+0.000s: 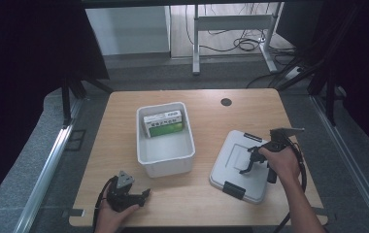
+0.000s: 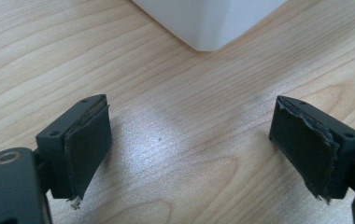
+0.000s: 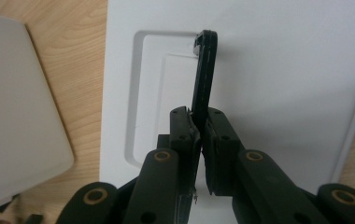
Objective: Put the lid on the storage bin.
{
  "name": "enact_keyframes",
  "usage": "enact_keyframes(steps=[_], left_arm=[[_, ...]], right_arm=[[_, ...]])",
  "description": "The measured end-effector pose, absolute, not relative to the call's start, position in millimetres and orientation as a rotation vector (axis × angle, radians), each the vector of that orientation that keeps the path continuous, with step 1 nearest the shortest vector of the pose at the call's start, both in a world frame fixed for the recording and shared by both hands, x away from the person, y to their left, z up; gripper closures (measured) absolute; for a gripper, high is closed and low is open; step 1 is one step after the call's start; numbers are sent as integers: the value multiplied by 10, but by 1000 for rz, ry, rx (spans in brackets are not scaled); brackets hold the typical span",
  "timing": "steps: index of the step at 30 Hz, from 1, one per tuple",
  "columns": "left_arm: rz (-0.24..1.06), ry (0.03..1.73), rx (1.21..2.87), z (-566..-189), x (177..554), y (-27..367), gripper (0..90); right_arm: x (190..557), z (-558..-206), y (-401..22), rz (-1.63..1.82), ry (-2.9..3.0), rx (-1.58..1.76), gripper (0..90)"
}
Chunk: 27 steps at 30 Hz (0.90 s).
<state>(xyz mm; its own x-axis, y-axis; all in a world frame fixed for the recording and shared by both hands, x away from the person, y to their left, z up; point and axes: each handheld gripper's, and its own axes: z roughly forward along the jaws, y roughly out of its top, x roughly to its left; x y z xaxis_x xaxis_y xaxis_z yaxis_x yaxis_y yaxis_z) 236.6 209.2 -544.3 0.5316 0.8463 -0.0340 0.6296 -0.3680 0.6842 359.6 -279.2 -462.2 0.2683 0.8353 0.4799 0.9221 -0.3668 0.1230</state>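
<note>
I work at a light wooden table (image 1: 202, 194) with a dark round grommet (image 1: 226, 102) near its far edge; beyond it lie grey floor, a metal desk frame (image 1: 231, 22) and loose cables (image 1: 243, 44). A white open bin (image 1: 165, 162) sits mid-table, and a green and white box (image 1: 163, 124) leans against its far wall. To its right lies the grey lid (image 1: 226, 170), flat, with black latches. My right gripper (image 3: 200, 135) is clamped on the lid's black handle (image 3: 205, 70), which stands upright from its recess. My left gripper (image 2: 189, 149) rests low over bare wood just near the bin's corner, jaws wide apart, holding nothing.
</note>
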Motion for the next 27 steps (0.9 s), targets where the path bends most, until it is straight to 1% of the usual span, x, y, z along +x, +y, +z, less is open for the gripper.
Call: enact_keyframes(steps=[15,27], left_arm=[[430,1191,2120,-5443,2366,2092,128],[430,1191,2120,-5443,2366,2092,129]], right_arm=[[3575,-4590,-2862,-729,-1598,-2357,844],[3509,-4307,-2952,-794,-1633,-2325,846]])
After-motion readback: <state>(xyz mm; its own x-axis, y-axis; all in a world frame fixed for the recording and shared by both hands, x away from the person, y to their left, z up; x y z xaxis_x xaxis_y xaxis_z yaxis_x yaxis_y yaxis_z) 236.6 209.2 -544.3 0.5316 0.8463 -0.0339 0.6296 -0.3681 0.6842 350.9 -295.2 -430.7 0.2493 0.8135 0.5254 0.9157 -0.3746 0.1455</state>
